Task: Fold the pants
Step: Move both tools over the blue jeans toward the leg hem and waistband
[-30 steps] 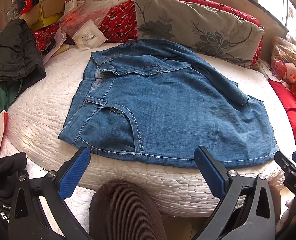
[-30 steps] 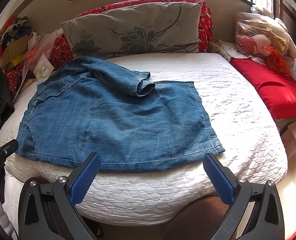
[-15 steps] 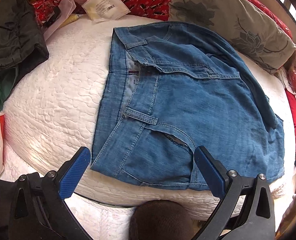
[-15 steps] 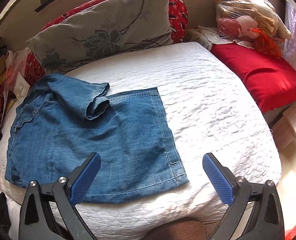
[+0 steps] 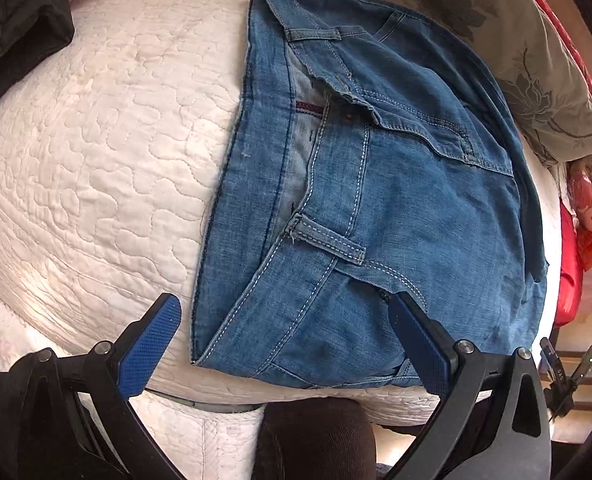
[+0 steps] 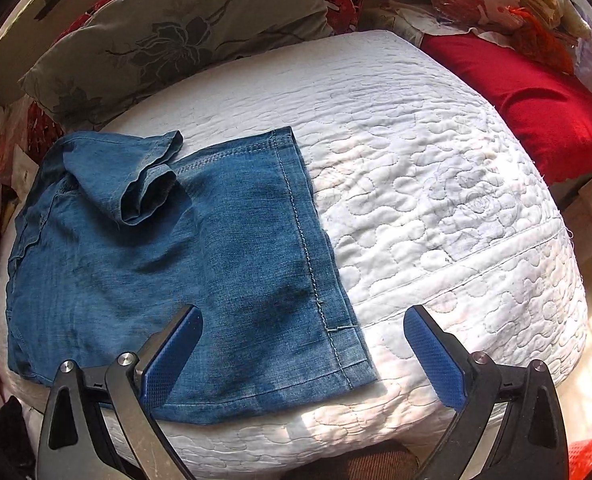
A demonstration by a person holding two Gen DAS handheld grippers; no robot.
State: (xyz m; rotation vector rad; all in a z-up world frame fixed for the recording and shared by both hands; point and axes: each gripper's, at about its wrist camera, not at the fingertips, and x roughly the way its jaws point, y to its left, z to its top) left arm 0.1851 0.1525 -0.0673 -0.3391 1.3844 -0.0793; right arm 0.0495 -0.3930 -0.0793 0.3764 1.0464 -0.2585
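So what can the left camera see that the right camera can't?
Only the left wrist view shows the waistband with its belt loop and the front pocket, plus the open left tool. Only the right wrist view shows the leg hem, the folded-back cuff, the red cushion and the open right tool. Both show the jeans on the white quilt and the grey flowered pillow.

left hand-held gripper [image 5: 284, 344] | black frame | blue textured pads (silver screws)
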